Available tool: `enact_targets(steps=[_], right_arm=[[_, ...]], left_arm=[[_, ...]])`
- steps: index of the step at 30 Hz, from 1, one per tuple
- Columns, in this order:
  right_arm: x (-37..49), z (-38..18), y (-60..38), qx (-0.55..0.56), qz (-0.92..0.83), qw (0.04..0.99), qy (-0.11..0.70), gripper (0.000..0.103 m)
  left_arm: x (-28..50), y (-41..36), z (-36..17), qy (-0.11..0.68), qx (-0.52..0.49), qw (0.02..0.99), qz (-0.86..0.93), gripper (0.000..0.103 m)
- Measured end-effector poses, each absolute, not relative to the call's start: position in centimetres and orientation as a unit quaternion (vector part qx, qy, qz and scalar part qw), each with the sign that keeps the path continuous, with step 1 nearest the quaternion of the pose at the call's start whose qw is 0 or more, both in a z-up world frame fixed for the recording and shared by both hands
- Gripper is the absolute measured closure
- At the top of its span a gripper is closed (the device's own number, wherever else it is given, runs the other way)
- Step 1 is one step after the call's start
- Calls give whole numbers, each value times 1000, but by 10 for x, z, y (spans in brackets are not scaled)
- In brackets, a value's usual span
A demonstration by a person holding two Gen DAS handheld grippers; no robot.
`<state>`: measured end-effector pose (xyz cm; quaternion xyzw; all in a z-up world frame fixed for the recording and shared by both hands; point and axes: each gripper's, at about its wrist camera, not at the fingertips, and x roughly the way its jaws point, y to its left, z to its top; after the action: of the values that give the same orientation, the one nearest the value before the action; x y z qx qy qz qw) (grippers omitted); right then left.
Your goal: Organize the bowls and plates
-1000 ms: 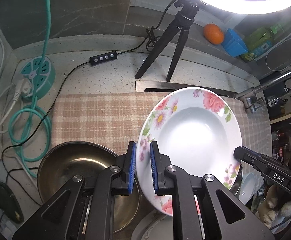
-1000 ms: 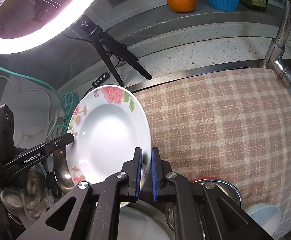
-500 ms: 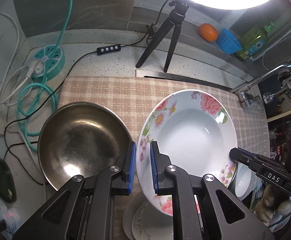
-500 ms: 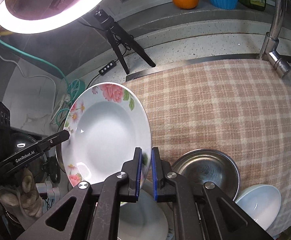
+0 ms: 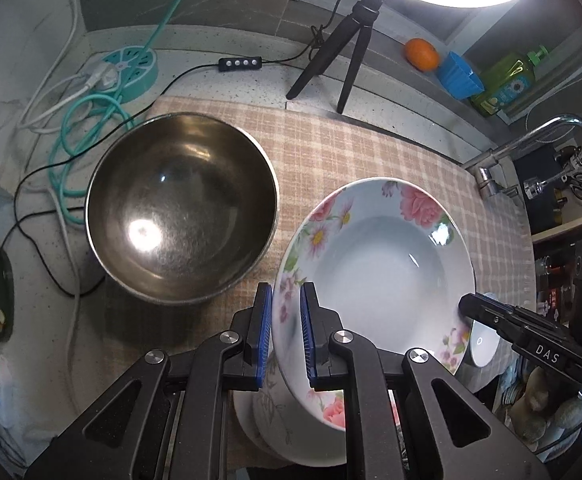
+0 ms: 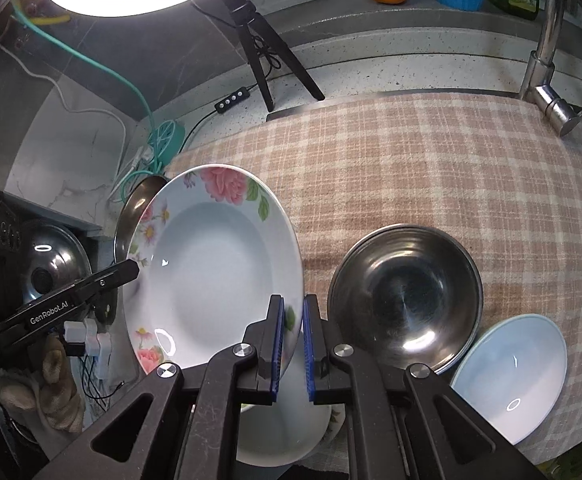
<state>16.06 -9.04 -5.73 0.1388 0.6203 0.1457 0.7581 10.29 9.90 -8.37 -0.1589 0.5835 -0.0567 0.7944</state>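
Note:
A white deep plate with pink flowers (image 5: 379,264) is held in the air above the checked cloth, one gripper on each side of its rim. My left gripper (image 5: 285,336) is shut on its left rim. My right gripper (image 6: 291,344) is shut on its right rim (image 6: 295,280). A large steel bowl (image 5: 179,212) sits on the cloth to the left of the plate. A smaller steel bowl (image 6: 407,296) and a light blue plate (image 6: 511,372) lie to the right. Another white dish (image 6: 283,440) lies below the held plate.
The checked cloth (image 6: 431,168) covers the counter. A ring-light tripod (image 5: 343,52), a teal power strip with cables (image 5: 127,68), an orange (image 5: 422,54), a blue cup (image 5: 459,76) and a green bottle (image 5: 503,84) stand at the back. A tap (image 6: 547,80) rises at the right.
Both grippers have lifted the flowered plate higher. More of the counter shows below, including the whole large steel bowl, the smaller bowl and the blue plate.

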Motion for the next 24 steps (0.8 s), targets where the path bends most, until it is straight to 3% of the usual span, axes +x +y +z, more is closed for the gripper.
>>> enact_targets(steps=[24], right_arm=[[106,-90,-87,103,161,731,655,94]], left_arm=[[41,90,-114,602,-191,774,-33,91]])
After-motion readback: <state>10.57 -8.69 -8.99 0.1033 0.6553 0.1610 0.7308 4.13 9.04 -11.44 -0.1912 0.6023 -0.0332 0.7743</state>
